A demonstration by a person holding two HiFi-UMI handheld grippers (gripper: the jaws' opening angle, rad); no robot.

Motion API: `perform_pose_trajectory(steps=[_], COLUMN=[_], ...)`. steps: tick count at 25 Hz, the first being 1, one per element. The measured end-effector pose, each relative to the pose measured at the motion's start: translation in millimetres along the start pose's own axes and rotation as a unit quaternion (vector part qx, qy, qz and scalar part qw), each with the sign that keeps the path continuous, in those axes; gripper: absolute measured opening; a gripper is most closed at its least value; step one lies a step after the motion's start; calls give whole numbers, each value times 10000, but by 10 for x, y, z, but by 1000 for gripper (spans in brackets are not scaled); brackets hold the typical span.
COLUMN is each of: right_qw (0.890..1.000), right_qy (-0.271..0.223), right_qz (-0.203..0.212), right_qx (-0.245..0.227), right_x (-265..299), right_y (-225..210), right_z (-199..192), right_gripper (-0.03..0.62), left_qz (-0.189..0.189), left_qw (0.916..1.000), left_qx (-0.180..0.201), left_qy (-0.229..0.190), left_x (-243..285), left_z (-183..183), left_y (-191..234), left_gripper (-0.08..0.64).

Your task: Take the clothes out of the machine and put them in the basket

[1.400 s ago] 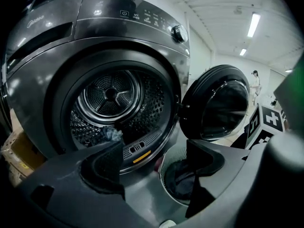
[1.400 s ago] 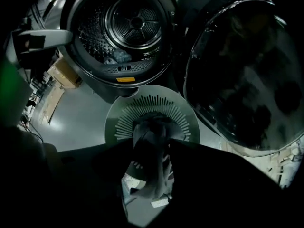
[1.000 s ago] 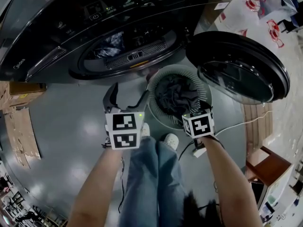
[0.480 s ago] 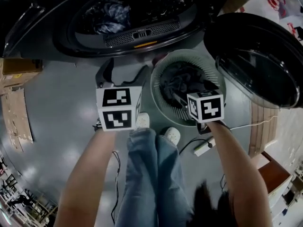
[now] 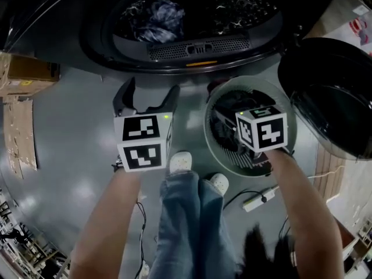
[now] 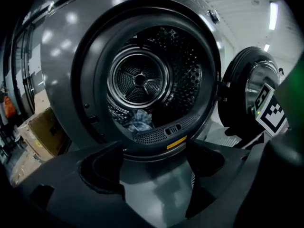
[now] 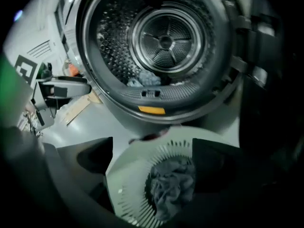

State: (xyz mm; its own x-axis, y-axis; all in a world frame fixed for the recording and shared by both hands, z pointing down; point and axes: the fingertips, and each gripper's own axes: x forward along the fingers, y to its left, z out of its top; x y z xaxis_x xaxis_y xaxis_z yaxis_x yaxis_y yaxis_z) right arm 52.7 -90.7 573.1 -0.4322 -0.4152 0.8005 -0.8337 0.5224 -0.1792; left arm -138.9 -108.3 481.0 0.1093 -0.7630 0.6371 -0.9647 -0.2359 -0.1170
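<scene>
The dark front-loading machine (image 5: pixel 75 45) stands open, with a bluish crumpled garment (image 5: pixel 158 17) low in its drum (image 6: pixel 140 80); the same garment (image 6: pixel 140 120) shows in the left gripper view. A white slotted basket (image 5: pixel 224 100) on the floor holds dark grey clothes (image 7: pixel 173 186). My left gripper (image 5: pixel 146 95) is open and empty, just in front of the drum's lower rim. My right gripper (image 7: pixel 152 165) hangs over the basket (image 7: pixel 124 175), open with nothing held; in the head view its marker cube (image 5: pixel 261 129) hides its jaws.
The round machine door (image 5: pixel 331 97) swings out at the right, beside the basket. Cardboard boxes (image 5: pixel 26 74) lie at the left. The person's shoes (image 5: pixel 181 161) stand near the basket, and a power strip with cable (image 5: pixel 258 199) lies on the grey floor.
Both grippers have moved forward and lower toward the machine. The left one has neared the drum opening; the right one has come from the basket's near edge to over its middle.
</scene>
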Motion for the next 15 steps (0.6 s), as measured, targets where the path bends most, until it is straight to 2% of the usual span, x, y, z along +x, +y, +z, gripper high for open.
perform_pose_trajectory(steps=[5, 10, 15], right_qw=[9957, 9904, 9843], right_qy=[-655, -1145, -1402], right_qz=[251, 383, 368], right_qx=[-601, -676, -1012], right_x=[218, 357, 451], right_y=[202, 277, 314], right_z=[628, 1136, 1494], right_gripper=[516, 514, 509], left_qz=[394, 779, 1241], left_qw=[9991, 9961, 9913], left_qx=[-27, -206, -62], left_qy=[-173, -347, -433], left_x=[-12, -92, -74], left_z=[-69, -87, -6], left_y=[337, 599, 717], left_gripper=[417, 417, 417])
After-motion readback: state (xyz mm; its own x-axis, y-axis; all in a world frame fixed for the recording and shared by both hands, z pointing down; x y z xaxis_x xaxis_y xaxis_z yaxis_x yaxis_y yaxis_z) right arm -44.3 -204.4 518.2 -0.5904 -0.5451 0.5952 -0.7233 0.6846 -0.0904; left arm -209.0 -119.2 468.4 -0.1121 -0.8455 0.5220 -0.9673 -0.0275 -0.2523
